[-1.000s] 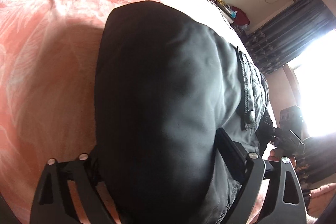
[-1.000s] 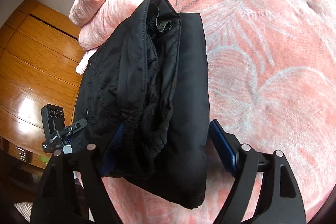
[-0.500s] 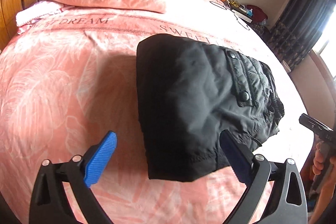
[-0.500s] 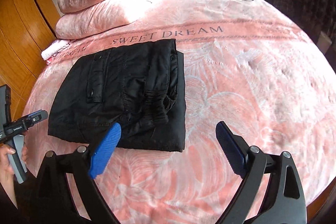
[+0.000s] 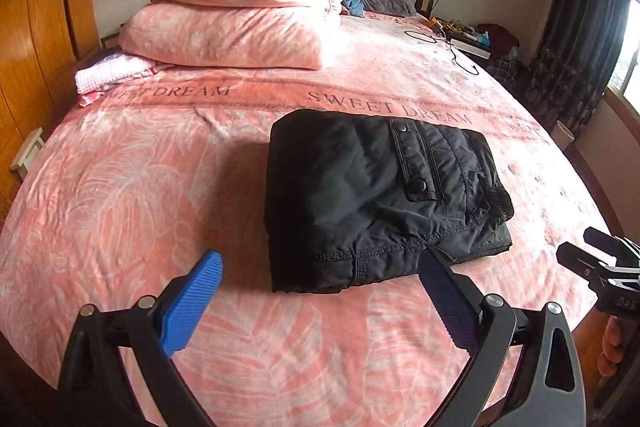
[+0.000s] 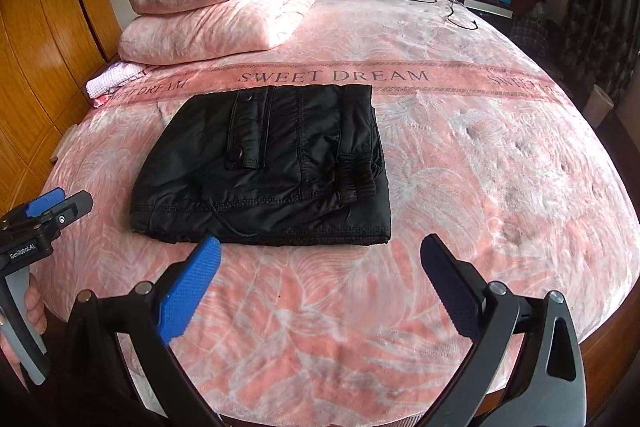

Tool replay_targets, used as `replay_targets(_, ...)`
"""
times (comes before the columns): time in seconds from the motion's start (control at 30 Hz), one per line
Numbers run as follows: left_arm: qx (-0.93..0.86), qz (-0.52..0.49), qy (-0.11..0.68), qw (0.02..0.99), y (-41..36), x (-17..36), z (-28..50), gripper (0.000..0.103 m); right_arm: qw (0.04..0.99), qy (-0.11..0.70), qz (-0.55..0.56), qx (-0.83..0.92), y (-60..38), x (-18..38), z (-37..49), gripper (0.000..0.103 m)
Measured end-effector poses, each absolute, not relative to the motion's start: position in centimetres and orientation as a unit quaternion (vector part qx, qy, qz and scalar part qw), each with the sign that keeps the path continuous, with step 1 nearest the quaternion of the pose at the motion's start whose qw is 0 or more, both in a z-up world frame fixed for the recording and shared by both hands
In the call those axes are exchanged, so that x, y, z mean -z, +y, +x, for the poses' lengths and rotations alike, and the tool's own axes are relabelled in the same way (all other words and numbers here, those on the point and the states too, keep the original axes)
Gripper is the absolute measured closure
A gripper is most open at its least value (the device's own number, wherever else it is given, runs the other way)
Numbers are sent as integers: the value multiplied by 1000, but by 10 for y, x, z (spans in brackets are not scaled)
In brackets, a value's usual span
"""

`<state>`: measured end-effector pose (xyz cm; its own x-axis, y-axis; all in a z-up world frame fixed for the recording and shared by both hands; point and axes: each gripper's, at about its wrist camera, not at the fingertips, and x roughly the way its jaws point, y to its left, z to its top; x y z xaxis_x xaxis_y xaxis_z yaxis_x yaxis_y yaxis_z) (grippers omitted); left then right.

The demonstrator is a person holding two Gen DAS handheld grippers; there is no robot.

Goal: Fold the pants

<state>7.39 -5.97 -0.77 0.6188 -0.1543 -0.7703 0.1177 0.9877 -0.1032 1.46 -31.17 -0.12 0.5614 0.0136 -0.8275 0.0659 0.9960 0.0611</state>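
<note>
A: Where are the pants (image 5: pixel 380 199)?

B: Folded into a thick black bundle, lying flat on the pink bedspread (image 5: pixel 120 187). In the left wrist view they sit just right of the middle of the frame; in the right wrist view, left of the middle, just below the words "SWEET DREAM" printed on the cover.

A: Is either tool touching them?

B: No. The left gripper (image 5: pixel 320 291) fills the bottom of its own view with its two blue-padded fingers spread wide and nothing between them. Its right finger overlaps the near edge of the bundle in the picture, but I cannot tell that it touches.

A: And the other one?

B: The right gripper (image 6: pixel 320 275) is the same: fingers wide apart at the bottom of the frame, holding nothing, the near hem of the pants just above the fingertips in the picture.

A: What shows on the bundle itself?

B: A pocket flap with snaps on top, and a gathered cuff at the lower right corner.

A: Anything else on the bed?

B: A folded pink quilt (image 5: pixel 240 11) in the upper left, with a small white towel (image 5: pixel 108 75) below it at the left edge.
</note>
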Motion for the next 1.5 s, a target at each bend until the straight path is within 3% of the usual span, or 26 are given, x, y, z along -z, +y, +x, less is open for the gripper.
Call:
replay_targets(0.5,56,5,429,901,-67,1,60,4,887,458,52,26,-310,-15,-1,3)
replay_targets(1.5,17,35,440,897,-70,16,73,4,881,466,39,71,-310,4,13,3)
